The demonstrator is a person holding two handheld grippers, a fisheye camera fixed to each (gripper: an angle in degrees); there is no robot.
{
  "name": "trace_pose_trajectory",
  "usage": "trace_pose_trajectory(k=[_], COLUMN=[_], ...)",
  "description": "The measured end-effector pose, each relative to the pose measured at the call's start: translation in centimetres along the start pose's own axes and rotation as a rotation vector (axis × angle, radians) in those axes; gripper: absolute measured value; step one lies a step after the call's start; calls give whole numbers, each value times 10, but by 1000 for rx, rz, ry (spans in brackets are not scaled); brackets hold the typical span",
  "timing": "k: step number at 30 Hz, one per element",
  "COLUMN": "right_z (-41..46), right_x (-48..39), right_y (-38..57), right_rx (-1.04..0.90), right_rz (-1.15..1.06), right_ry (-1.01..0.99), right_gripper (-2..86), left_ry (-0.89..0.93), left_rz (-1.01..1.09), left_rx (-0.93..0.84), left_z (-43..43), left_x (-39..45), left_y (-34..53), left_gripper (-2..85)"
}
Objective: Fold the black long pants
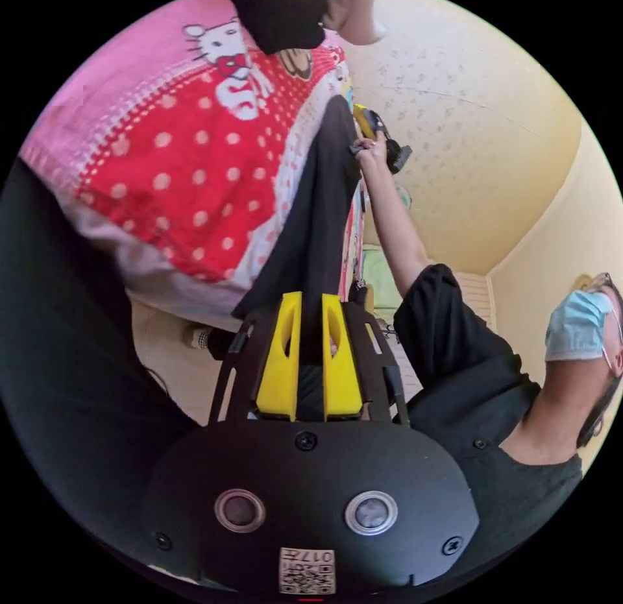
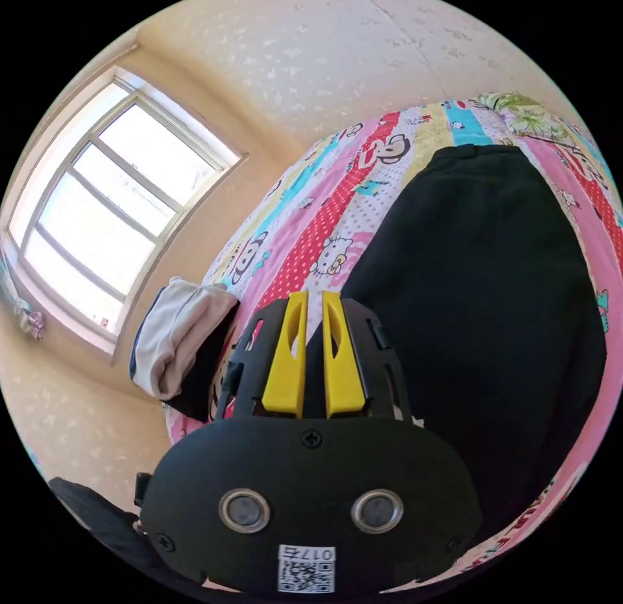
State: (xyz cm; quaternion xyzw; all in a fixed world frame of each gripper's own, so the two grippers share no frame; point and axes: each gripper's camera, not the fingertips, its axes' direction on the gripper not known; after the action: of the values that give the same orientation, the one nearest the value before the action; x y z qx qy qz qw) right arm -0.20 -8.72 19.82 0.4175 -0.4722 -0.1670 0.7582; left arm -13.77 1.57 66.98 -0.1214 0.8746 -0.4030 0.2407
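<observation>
Yellow jaws of the left gripper (image 1: 310,318) stand nearly together at the lower centre of its view, pinching an edge of the black long pants (image 1: 318,228), which run up the frame's middle. At upper centre, the right gripper (image 1: 379,133) sits in a hand. In the right gripper view, its jaws (image 2: 313,318) clamp the pants' edge (image 2: 480,292), spread over a patterned bedsheet (image 2: 337,195). A window (image 2: 110,195) fills the left.

The pants (image 2: 480,292) lie on the bedspread (image 2: 324,208), clothes pile (image 2: 175,344) at its edge.
</observation>
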Motion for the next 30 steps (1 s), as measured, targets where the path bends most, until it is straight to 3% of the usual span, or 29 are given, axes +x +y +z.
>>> trace_pose_trajectory(k=[4, 7, 10, 12, 15, 18, 19, 22, 24, 25, 27, 30], right_z=[-74, -135, -151, -168, -153, -170, -179, -224, -236, -236, -236, -254], right_x=[-24, -15, 5, -16, -31, -32, -35, -64, -80, -81, -72, -47], right_y=[88, 195, 303, 367, 398, 399, 398, 398, 410, 413, 425, 416], right_rx=[-11, 36, -56, 98, -11, -53, -53, -118, -305, -366, -498, -417], right_rz=[-104, 56, 299, 293, 312, 314, 290, 87, -22, -34, -36, 75], right_ry=[165, 383, 180, -69, -268, -280, -278, -156, -98, -94, -30, 49], right_gripper=[91, 121, 144, 123, 67, 42, 41, 38, 40, 41, 47, 76], left_ry=[-101, -225, -266, -310, -334, -490, -450, -286, -243, -254, -339, -380], left_rz=[136, 277, 318, 325, 358, 366, 376, 485, 521, 500, 446, 374], left_rx=[178, 147, -15, -22, -140, -110, -150, -279, -447, -568, -647, -480], left_z=[-35, -22, 22, 33, 65, 82, 82, 74, 83, 93, 101, 79], left_x=[25, 51, 61, 72, 87, 94, 101, 128, 134, 129, 115, 109], left_y=[5, -18, -44, -40, -17, 16, 26, 54, 70, 79, 86, 75], left_gripper=[88, 125, 136, 133, 127, 57, 51, 49, 55, 60, 71, 104])
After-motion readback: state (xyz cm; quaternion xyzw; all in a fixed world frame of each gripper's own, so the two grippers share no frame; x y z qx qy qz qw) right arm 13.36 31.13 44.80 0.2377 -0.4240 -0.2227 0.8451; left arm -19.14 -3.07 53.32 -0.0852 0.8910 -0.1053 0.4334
